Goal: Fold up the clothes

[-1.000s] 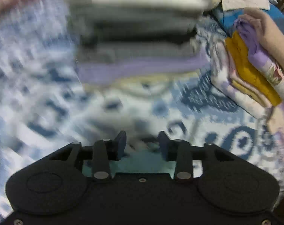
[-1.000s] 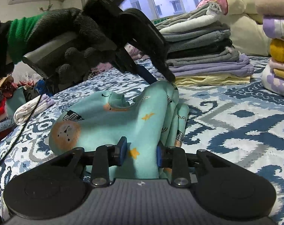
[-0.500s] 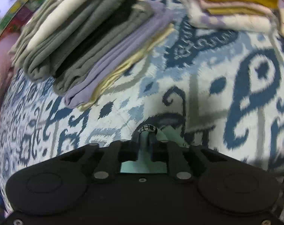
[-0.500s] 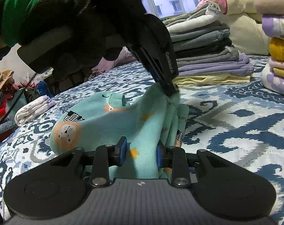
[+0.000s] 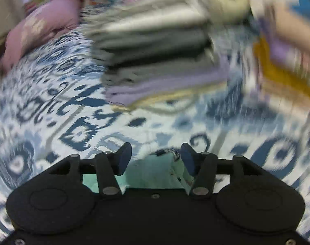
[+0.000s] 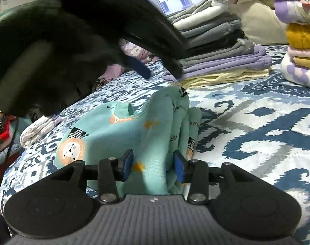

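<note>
Mint-green garment [image 6: 122, 134] with lion, star prints; blue-and-white patterned bedspread [image 6: 257, 126]; grey, lilac, pale-yellow folded stack [image 6: 220, 55].

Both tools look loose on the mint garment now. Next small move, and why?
Probably back the right tool off the mint garment and let it settle. Both tools' jaws have just been opening; the left tool is above the folded top corner, clear of it. The fabric between the right pads looks barely pinched, and the garment lies bunched on the bedspread.
</note>
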### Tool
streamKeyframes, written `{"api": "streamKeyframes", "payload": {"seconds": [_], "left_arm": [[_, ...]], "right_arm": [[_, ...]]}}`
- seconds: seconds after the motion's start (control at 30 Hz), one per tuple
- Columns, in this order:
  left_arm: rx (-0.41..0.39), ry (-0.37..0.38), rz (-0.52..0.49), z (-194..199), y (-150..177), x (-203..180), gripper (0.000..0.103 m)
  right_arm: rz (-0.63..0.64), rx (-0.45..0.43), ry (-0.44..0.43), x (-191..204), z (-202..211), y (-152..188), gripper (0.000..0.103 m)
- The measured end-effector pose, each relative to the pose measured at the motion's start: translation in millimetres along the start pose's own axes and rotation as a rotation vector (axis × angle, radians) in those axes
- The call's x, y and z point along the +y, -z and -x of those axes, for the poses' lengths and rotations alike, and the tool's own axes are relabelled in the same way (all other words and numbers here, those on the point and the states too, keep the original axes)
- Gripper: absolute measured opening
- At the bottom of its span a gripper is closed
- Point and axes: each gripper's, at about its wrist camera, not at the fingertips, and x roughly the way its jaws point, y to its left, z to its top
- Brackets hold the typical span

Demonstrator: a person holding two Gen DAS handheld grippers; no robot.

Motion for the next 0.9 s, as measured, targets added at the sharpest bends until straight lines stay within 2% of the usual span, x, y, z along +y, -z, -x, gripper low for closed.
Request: {"api": "streamKeyframes", "payload": {"seconds": [0.03,0.07,0.13,0.17,0.2,0.23,0.37,0.47,0.53,0.63,0.83,0.9], "left_arm": [[-0.007,0.007,0.012,3,4,6,0.039],[-0.012,0.011,0.016,6,8,11,0.028],[0.021,0.048,0.027,-4,18,16,0.02],[0.042,0.073,0.038,-12,23,16,0.014],[0.052,0.099,0.049,-17,28,12,0.012],[0.059,0.126,0.059,-22,33,9,0.012],[0.061,0.104,0.025,-48,51,-17,0.012],[0.059,0.086,0.065,-55,57,-19,0.017],[0.056,0.105,0.091,-46,51,-14,0.017],[-0.03,0.134,0.118,-25,39,-1,0.017],[0.061,0.082,0.095,-74,41,-3,0.018],[0.038,0.123,0.185,-58,38,9,0.019]], "right_arm": [[-0.004,-0.009,-0.002,0,2,0,0.043],[-0.013,-0.021,-0.007,-1,4,0,0.042],[-0.032,-0.046,-0.017,-3,9,-1,0.039],[-0.038,-0.045,-0.022,-4,9,-1,0.03],[-0.042,-0.043,-0.027,-5,9,-1,0.027],[-0.047,-0.041,-0.032,-7,8,-1,0.026],[-0.041,-0.015,-0.024,-6,2,2,0.024],[-0.056,-0.001,-0.012,-9,-2,3,0.024],[-0.064,0.003,-0.02,-11,-3,4,0.024],[-0.033,-0.008,-0.009,-5,-1,6,0.024],[-0.032,-0.019,0.006,-6,-1,6,0.024],[-0.041,-0.017,0.006,-8,-2,6,0.025]]}}
